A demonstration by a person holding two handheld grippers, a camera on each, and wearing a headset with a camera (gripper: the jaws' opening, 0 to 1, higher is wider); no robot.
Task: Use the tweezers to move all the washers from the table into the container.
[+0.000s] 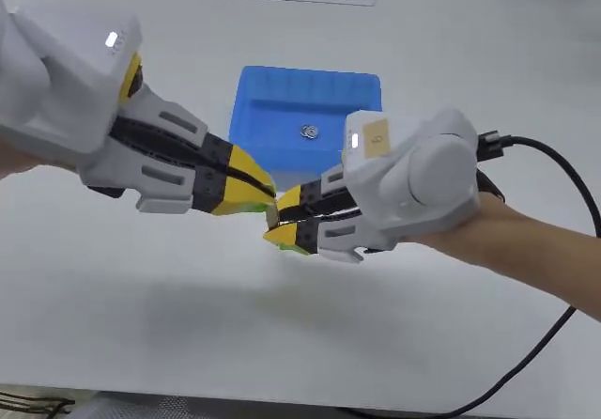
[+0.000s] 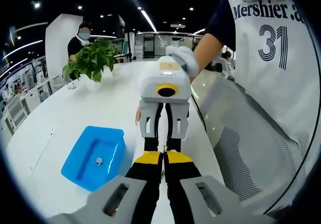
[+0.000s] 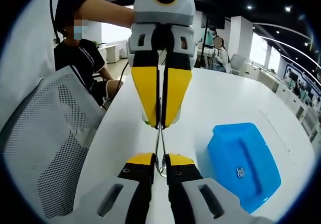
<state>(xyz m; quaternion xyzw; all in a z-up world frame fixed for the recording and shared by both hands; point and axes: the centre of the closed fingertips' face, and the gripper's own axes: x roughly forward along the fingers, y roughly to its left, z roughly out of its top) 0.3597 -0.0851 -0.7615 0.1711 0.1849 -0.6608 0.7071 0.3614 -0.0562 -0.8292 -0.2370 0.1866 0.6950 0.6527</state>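
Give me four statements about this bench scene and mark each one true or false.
1. The blue container has at least one washer in it. True.
2. The two tools point away from each other. False: the left tool and the right tool face each other, tips meeting.
3. Tweezers run between the tips of the two tools. True.
4. The container lies between the person and the tools. False: it lies beyond the tools, on the far side from the person.
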